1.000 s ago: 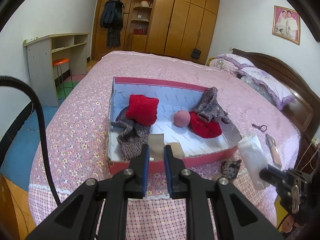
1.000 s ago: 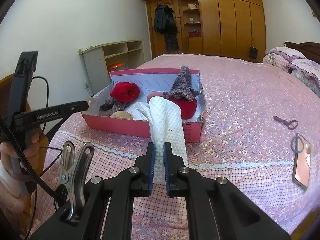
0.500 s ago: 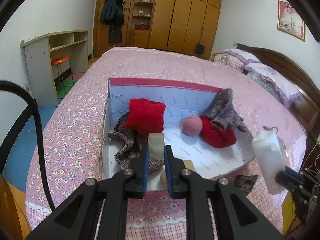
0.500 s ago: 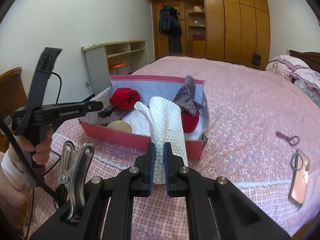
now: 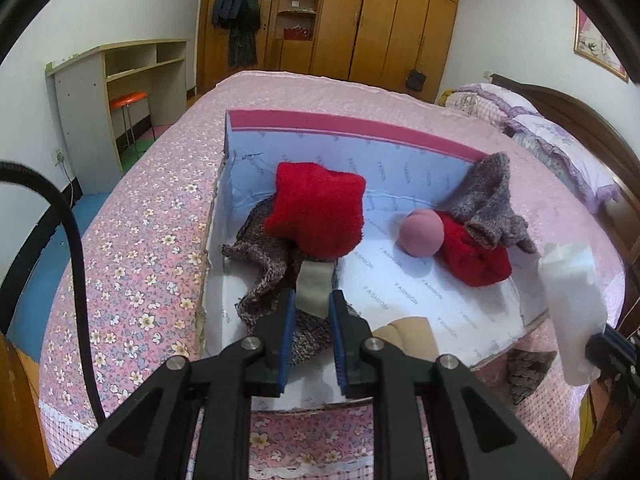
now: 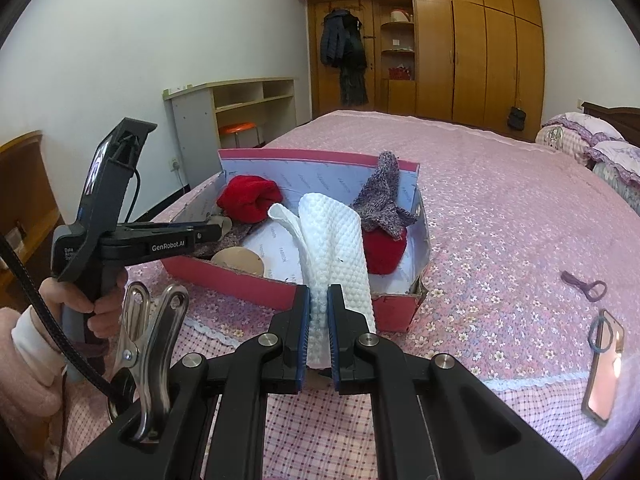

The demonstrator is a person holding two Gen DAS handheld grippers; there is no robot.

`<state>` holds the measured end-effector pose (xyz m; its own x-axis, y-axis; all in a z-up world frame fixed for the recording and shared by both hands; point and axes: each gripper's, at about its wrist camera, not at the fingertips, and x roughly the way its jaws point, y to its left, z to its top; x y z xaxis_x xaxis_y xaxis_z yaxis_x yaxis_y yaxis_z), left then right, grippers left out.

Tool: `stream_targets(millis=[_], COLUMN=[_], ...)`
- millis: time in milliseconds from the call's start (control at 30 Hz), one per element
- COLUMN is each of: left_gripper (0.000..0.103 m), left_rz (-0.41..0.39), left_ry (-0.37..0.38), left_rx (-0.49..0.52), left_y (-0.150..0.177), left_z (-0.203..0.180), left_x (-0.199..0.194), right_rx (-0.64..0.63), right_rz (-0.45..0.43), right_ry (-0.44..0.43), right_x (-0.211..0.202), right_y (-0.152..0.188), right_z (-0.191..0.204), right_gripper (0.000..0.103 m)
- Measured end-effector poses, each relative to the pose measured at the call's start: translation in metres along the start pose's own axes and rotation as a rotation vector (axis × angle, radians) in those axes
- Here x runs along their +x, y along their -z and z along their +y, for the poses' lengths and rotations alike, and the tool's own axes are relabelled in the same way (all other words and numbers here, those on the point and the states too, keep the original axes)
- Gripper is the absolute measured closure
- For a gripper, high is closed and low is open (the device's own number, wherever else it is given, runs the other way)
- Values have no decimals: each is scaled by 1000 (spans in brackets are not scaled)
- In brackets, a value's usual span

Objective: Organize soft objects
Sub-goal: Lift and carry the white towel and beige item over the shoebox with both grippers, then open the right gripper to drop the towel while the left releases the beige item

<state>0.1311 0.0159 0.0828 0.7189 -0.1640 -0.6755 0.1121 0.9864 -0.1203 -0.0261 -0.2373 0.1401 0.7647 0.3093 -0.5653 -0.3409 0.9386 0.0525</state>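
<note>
A red shoebox (image 5: 360, 133) with pale blue lining lies on the pink bedspread. It holds a red plush piece (image 5: 316, 216) on a grey knit (image 5: 262, 276), a pink ball (image 5: 422, 234), a second red piece (image 5: 476, 266) and a grey knitted sock (image 5: 488, 200). My left gripper (image 5: 314, 300) hangs over the box's near left part, shut on a beige soft strip (image 5: 314, 286). A beige rounded lump (image 5: 404, 332) lies below near the front wall. My right gripper (image 6: 319, 296), before the box (image 6: 312, 159), is shut on a white textured cloth (image 6: 336, 248).
A phone (image 6: 604, 364) with a hair tie and a purple loop (image 6: 584, 284) lie on the bed to the right. A dark patterned piece (image 5: 528, 368) lies outside the box's front corner. Pillows (image 5: 560, 144), a desk with an orange stool (image 5: 128, 100) and a wardrobe stand around.
My left gripper has moved forward and down, from before the box's front wall to above its inside, still gripping the beige strip. The right gripper with the white cloth came slightly nearer the box.
</note>
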Motion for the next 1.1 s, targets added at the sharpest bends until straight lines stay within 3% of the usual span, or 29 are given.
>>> stream_targets(millis=[267,367,833,1100], left_gripper=[77,67,60,57], left_rz=[-1,5,1,-2], left_ry=[11,15,49,53], left_rx=[-7,-6,-18,-7], left_y=[1,3,6,7], left_z=[-3,-4,0,-1], left_x=[1,1,-4,-6], right_rx=[-3,-4,-85,15], right_rz=[29,51,162,265], right_ry=[-29,-42,-75,-150], right_x=[17,31,87,122], right_y=[-17,-27,-44,-45], right_z=[-8,-12,1,-13], right_gripper=[93,93,93,93])
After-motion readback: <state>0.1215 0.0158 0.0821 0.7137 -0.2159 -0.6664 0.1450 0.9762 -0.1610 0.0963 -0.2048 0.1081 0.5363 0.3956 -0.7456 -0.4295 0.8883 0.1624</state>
